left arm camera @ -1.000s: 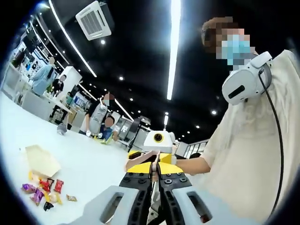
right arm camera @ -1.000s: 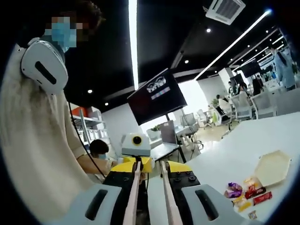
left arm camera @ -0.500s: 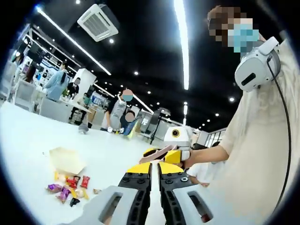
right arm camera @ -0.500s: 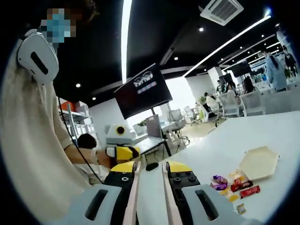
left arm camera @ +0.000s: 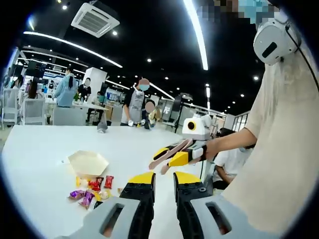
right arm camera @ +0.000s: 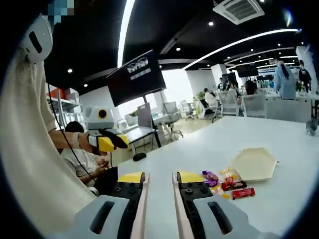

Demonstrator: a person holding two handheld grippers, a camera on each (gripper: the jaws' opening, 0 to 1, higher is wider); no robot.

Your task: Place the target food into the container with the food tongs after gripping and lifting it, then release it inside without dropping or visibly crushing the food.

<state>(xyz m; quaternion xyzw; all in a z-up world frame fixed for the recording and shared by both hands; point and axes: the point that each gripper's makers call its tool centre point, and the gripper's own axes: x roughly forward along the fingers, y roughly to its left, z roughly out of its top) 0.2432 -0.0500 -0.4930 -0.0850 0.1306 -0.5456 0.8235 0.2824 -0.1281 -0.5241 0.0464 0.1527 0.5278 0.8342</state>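
The wrapped snacks (left arm camera: 92,188) beside the container (left arm camera: 88,163) are too small to tell apart, their labels unreadable.

My left gripper (left arm camera: 163,180) has parted its jaws, which were pressed together before. My right gripper (right arm camera: 158,180) has spread wider and swung leftward, out of line with the left.

both the left gripper (left arm camera: 163,180) and right gripper (right arm camera: 158,179) are held up, jaws parted, gripping nothing.

left view faces table (left arm camera: 40,149) | right view opposite | shared: snacks (right arm camera: 227,183)
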